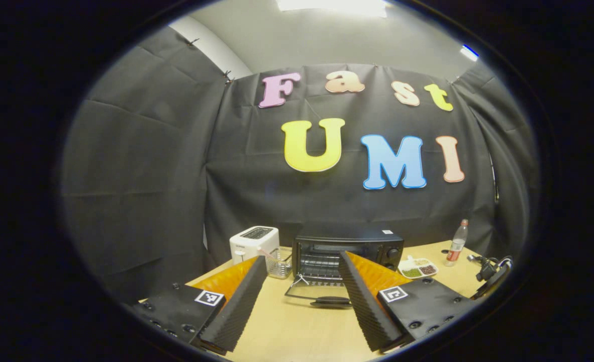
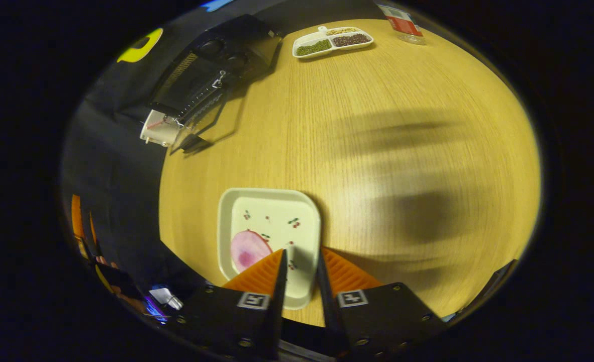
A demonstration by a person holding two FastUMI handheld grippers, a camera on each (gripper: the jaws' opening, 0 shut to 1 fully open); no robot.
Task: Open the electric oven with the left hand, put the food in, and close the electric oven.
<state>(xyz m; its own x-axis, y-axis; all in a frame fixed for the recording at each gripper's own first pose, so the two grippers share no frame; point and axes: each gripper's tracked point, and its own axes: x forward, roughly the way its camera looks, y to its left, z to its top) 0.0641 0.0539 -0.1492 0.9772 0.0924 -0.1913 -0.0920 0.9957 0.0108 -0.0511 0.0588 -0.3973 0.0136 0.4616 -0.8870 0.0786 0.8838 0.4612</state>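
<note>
The electric oven [image 1: 348,254] sat at twelve o'clock, door down, beyond the wide-open, empty left gripper [image 1: 303,296], while the right gripper [image 2: 301,266] hovered part-open over the plate [image 2: 269,236] holding the food [image 2: 248,250] (a shallow rim might let it slide off).

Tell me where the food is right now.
In the right gripper view, the pink slice of food lies in the near-left corner of the square plate on the table, just ahead of the right tongs.
</note>
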